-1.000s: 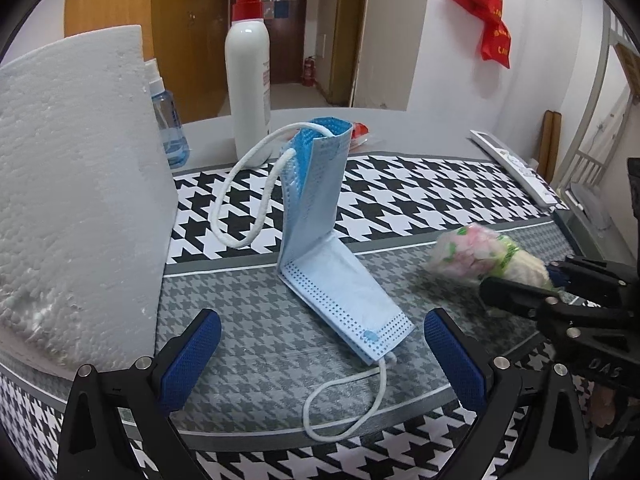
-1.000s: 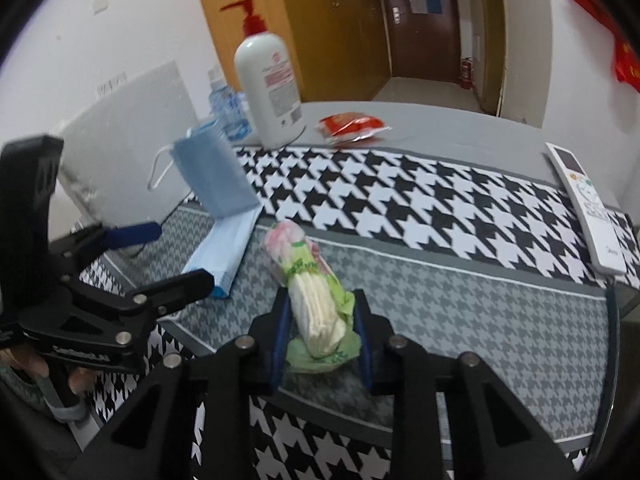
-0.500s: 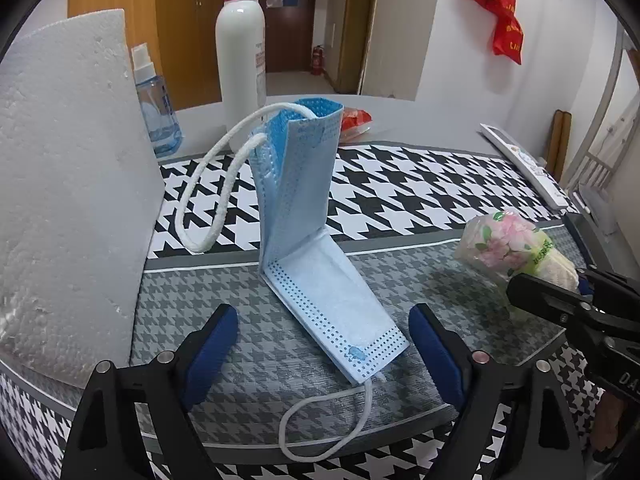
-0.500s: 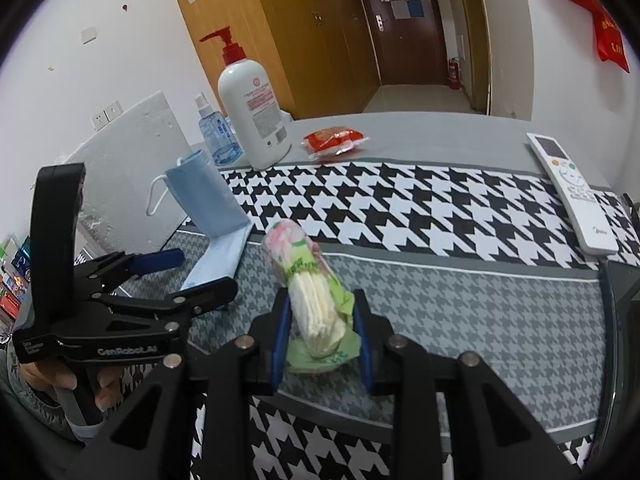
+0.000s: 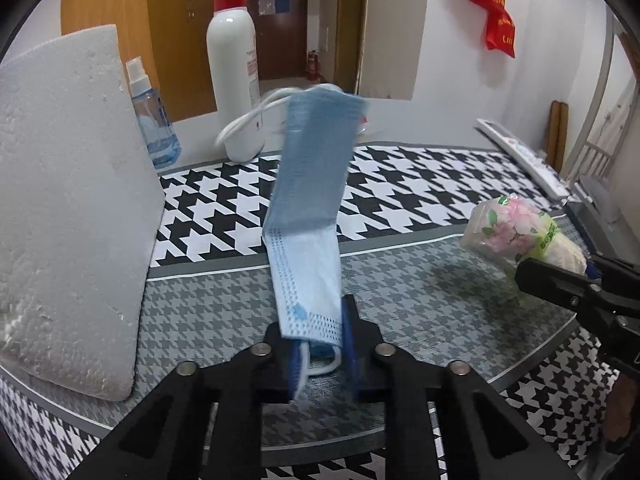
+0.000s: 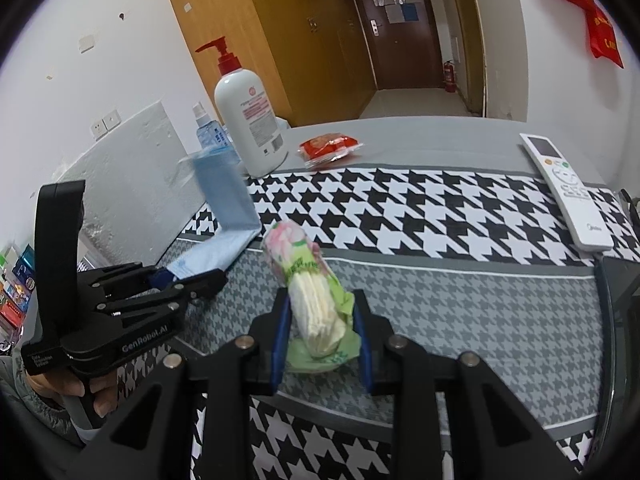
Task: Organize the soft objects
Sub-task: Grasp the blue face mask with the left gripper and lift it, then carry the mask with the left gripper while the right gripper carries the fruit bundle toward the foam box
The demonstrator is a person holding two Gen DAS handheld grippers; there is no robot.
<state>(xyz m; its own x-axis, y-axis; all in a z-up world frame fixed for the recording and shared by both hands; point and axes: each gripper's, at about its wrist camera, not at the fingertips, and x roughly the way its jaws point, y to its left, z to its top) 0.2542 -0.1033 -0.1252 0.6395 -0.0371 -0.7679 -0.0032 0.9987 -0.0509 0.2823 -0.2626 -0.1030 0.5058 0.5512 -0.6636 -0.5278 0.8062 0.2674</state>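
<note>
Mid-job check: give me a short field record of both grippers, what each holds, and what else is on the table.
left gripper: jaws have just been closing, now shut on the near end of the face mask
right gripper: shut on the tissue pack
mask: far half folded upward
table: pump bottle, spray bottle, foam block, red packet, remote

Readable lettering near the white pump bottle

"GenRobot.AI" in white along the black left hand-held gripper, left of and nearer than that bottle; small white lines at its rear end and the bottle's pink label too fine to read.
</note>
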